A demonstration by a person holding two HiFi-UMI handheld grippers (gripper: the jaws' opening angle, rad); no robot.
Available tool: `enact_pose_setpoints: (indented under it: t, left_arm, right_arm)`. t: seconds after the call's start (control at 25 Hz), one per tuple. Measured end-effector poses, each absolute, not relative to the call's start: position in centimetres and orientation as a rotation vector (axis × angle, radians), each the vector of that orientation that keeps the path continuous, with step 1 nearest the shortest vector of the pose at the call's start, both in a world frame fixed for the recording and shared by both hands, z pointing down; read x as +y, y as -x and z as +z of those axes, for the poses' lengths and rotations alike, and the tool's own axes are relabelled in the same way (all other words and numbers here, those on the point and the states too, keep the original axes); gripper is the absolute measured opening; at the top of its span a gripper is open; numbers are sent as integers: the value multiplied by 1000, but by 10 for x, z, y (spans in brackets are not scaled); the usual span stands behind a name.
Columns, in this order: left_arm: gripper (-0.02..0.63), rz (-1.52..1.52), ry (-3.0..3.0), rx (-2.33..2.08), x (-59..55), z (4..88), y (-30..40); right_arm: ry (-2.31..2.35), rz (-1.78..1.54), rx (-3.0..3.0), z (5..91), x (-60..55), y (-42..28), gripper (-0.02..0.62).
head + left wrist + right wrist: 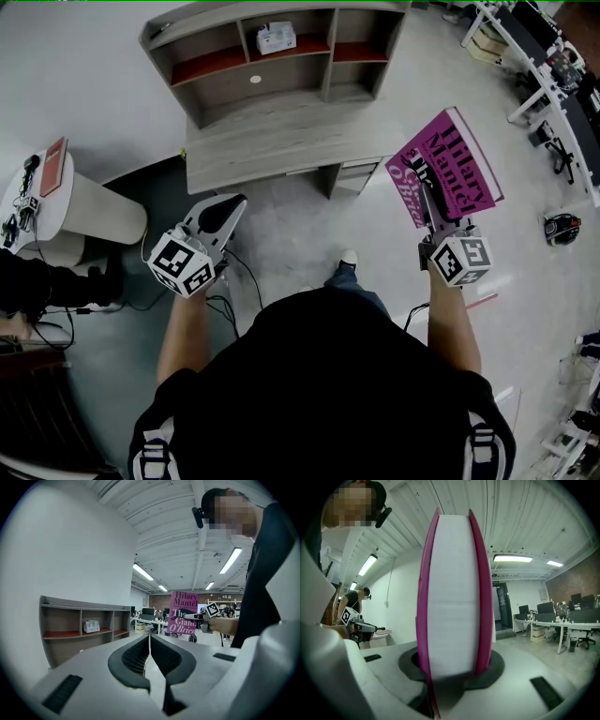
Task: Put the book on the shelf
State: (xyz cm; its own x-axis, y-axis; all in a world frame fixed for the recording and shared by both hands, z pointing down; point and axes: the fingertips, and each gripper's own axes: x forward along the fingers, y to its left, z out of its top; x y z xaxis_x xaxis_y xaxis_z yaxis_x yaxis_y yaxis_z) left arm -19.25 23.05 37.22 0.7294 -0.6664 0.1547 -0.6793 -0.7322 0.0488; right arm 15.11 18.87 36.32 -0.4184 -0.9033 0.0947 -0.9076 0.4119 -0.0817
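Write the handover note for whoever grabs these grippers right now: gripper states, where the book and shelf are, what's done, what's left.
Right gripper: shut on the pink book, gripping its page edge, book upright in the air.
Left gripper: shut, empty.
Shelf: on the desk ahead and to the left of the book; a white box sits in the middle upper compartment, the others look free.
Done: book is in hand.
Left: carry it to the shelf, set it in a free compartment, release.

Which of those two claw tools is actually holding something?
The right gripper: its jaws are clamped on the pink book, which stands up out of it. The left gripper has its jaws together with nothing between them.
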Motion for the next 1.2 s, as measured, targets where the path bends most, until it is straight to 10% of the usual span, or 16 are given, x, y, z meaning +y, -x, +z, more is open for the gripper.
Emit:
enact_pose_setpoints:
  t: [1.2]
  left_arm:
    - [28, 178, -2794, -1207, 176, 369, 148]
  right_arm:
    - [-1620, 163, -2640, 374, 110, -188, 152]
